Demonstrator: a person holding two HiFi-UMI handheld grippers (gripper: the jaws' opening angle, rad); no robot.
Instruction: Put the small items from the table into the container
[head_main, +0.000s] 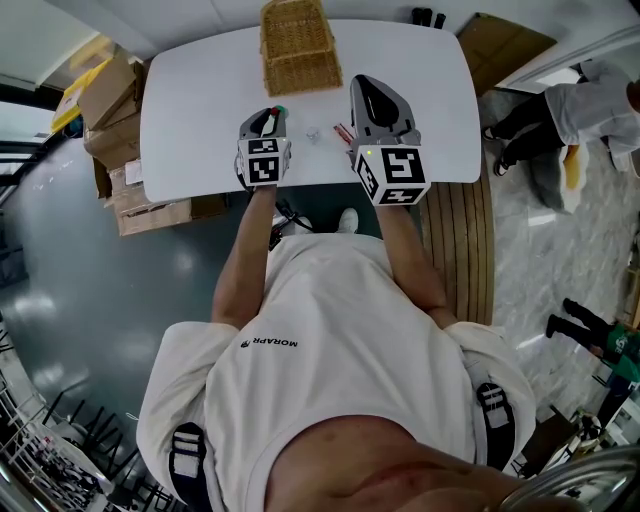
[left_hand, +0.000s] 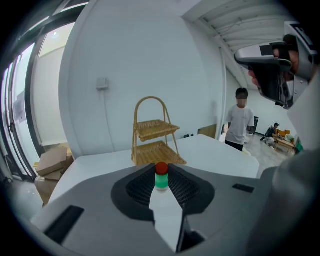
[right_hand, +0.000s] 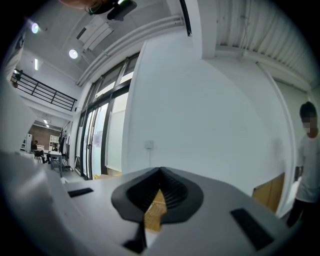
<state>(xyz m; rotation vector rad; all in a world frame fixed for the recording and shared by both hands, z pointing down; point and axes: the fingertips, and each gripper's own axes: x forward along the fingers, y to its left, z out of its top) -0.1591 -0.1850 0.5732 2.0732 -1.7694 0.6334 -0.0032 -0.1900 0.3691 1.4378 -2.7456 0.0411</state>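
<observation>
A two-tier wicker basket stands at the far middle of the white table. My left gripper hangs above the table's near part, shut on a small bottle with a red cap and green body that stands upright between its pads. In the left gripper view the basket is straight ahead beyond the bottle. My right gripper is held level beside it, jaws together with nothing in them. Between the two grippers a small clear item and a small red item lie on the table.
Cardboard boxes are stacked off the table's left end. A slatted wooden panel lies on the floor to the right. A person stands beyond the table's right end.
</observation>
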